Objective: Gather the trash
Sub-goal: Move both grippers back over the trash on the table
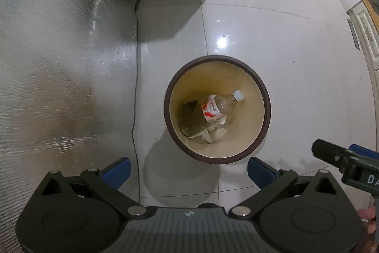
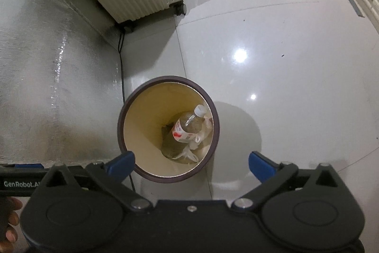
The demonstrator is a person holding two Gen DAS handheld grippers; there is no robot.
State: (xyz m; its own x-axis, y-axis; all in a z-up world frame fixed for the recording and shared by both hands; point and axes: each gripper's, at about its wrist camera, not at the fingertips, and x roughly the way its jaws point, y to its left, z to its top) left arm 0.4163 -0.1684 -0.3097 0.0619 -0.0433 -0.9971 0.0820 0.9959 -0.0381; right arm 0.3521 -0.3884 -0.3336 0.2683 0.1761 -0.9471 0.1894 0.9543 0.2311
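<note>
Clear plastic, with a white cap and a red and white label, makes the bottle [image 1: 222, 107] that lies tilted at the bottom of the round bin [image 1: 216, 157], its cap leaning toward the wall. Beside it lie some crumpled white pieces [image 1: 206, 135], maybe tissue or a thin bag, and a dark patch that I cannot identify in this dim light. Inside, the bin is cream, its rim dark brown, and it stands on the glossy tiled floor [image 1: 284, 44] close to the wall, with a thin black cable [image 1: 136, 77] running beside it. Both tongs hang above it: the left gripper [image 1: 188, 171] and the right gripper [image 2: 191, 165] have their blue pads spread fully apart, with nothing between them. I judge that the drop step is finished here. Next comes looking for more trash, so both hands must turn away from the bin.
</note>
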